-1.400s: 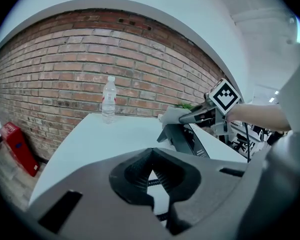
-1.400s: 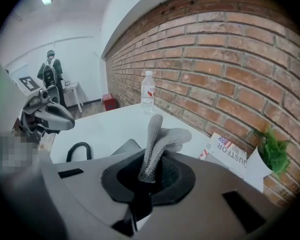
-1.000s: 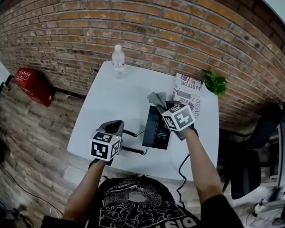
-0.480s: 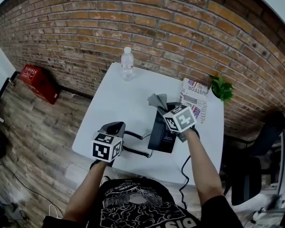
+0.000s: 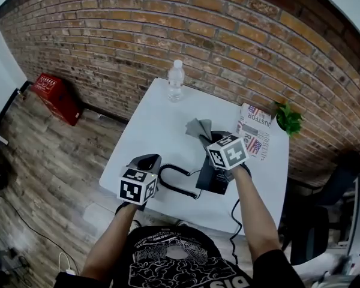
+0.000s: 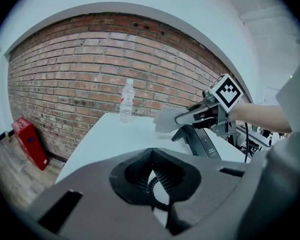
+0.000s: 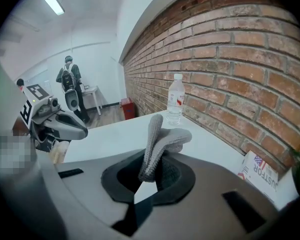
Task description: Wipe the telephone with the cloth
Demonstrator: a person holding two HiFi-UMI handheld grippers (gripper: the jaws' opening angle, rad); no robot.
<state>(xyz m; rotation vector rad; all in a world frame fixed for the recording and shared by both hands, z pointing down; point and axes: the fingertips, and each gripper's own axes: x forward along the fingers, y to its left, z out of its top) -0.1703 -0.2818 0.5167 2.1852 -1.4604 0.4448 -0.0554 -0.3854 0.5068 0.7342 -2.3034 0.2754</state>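
The cloth (image 7: 157, 144) is a grey knit rag, folded over and pinched between the right gripper's (image 7: 149, 171) fingers, with its loose end flopping up past the tips. The telephone (image 5: 213, 180) is a black desk unit sitting just under those fingers. Its coiled cord (image 6: 154, 181) loops over and ends up between the left gripper's (image 6: 151, 168) fingers.
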